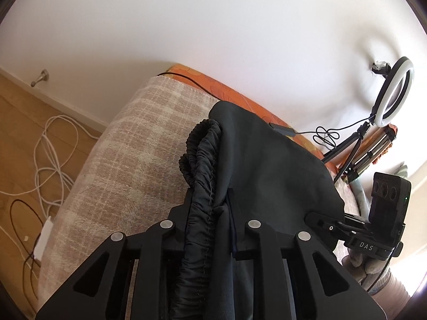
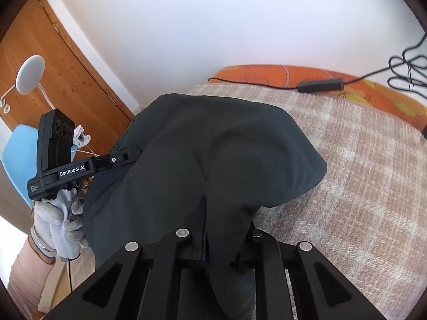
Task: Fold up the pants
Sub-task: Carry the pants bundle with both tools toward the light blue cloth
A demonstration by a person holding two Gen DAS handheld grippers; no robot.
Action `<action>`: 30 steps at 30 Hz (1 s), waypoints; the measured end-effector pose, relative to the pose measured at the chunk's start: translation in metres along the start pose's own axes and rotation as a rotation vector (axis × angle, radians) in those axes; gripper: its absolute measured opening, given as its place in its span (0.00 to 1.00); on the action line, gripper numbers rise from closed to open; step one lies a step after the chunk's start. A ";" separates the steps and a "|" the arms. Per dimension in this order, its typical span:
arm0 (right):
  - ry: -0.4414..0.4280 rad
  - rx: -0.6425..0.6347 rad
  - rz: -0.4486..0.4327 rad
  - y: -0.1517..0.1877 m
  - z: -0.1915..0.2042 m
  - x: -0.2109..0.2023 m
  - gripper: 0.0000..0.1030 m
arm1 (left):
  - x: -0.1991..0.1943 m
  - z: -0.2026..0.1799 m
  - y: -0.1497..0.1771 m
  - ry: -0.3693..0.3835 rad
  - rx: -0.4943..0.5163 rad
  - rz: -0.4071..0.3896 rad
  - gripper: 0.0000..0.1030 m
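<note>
Pants (image 1: 267, 160) hang between both tongs: left tongs (image 1: 208, 200) pinch the elastic waistband (image 1: 202, 144), right tongs (image 2: 205, 221) clamp the cloth, probably to spread it over the bed (image 2: 360, 173).

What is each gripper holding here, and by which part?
Both hold the dark grey fabric pants: left gripper shut on the gathered elastic waistband, right gripper shut on a plain fabric edge.
</note>
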State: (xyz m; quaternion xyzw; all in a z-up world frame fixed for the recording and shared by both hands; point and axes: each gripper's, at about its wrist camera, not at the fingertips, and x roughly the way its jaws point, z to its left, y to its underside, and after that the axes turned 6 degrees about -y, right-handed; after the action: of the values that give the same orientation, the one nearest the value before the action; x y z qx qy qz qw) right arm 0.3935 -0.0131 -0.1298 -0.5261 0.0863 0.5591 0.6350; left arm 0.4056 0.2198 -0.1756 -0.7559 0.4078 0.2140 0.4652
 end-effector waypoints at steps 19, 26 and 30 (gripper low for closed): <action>0.165 -0.241 -0.163 -0.005 0.065 -0.175 0.09 | -0.096 -0.123 0.026 0.056 0.132 -0.175 0.16; 0.224 -0.246 -0.216 0.010 0.061 -0.259 0.09 | -0.128 -0.198 0.038 0.083 0.231 -0.226 0.16; 0.255 -0.237 -0.244 0.026 0.060 -0.301 0.09 | -0.144 -0.236 0.055 0.101 0.287 -0.246 0.16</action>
State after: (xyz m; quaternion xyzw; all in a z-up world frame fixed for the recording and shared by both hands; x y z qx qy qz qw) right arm 0.2354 -0.1580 0.0916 -0.6702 0.0352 0.4134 0.6154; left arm 0.2646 0.0600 0.0089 -0.7356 0.3614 0.0570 0.5701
